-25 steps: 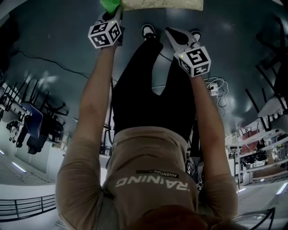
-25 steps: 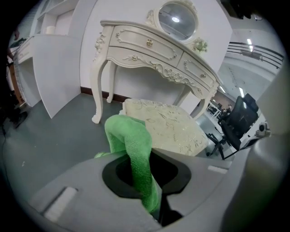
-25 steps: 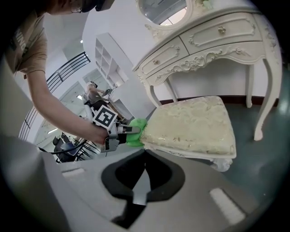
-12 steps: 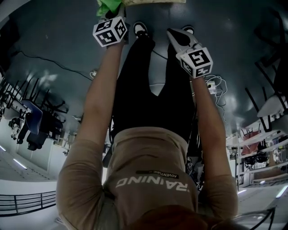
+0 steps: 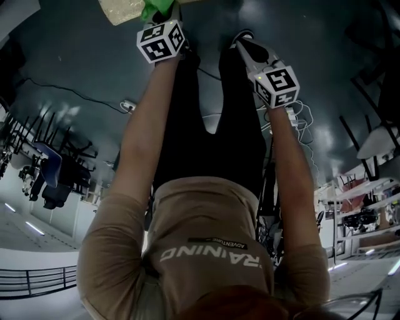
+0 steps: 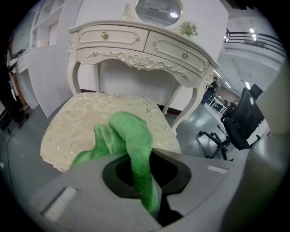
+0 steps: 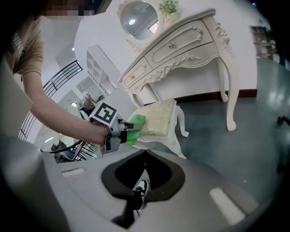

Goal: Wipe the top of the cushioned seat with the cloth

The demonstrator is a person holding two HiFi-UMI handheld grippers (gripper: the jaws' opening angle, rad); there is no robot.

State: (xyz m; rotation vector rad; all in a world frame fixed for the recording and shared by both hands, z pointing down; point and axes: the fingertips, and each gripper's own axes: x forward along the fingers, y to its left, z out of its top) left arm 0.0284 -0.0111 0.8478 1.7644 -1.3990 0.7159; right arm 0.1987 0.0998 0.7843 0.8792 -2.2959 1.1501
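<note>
The cream patterned cushioned seat (image 6: 81, 124) of a small white stool stands in front of a dressing table. My left gripper (image 6: 140, 154) is shut on a bunched green cloth (image 6: 129, 133), which hangs over the seat's near edge. The head view shows this gripper (image 5: 164, 15) at the top with the cloth (image 5: 153, 9) beside a corner of the seat (image 5: 122, 9). In the right gripper view the left gripper (image 7: 118, 132) holds the cloth (image 7: 136, 123) against the seat (image 7: 158, 117). My right gripper (image 7: 145, 153) is shut and empty, held back over the floor (image 5: 242, 42).
An ornate white dressing table (image 6: 145, 45) with a round mirror (image 6: 158, 9) stands behind the stool. A black office chair (image 6: 235, 124) is to the right. The person's legs and a shoe (image 7: 141, 186) are below the right gripper. Cables (image 5: 300, 119) lie on the grey floor.
The left gripper with the cloth has shifted right in the head view, and the seat now shows at its left. The right gripper stays shut and has barely moved.
</note>
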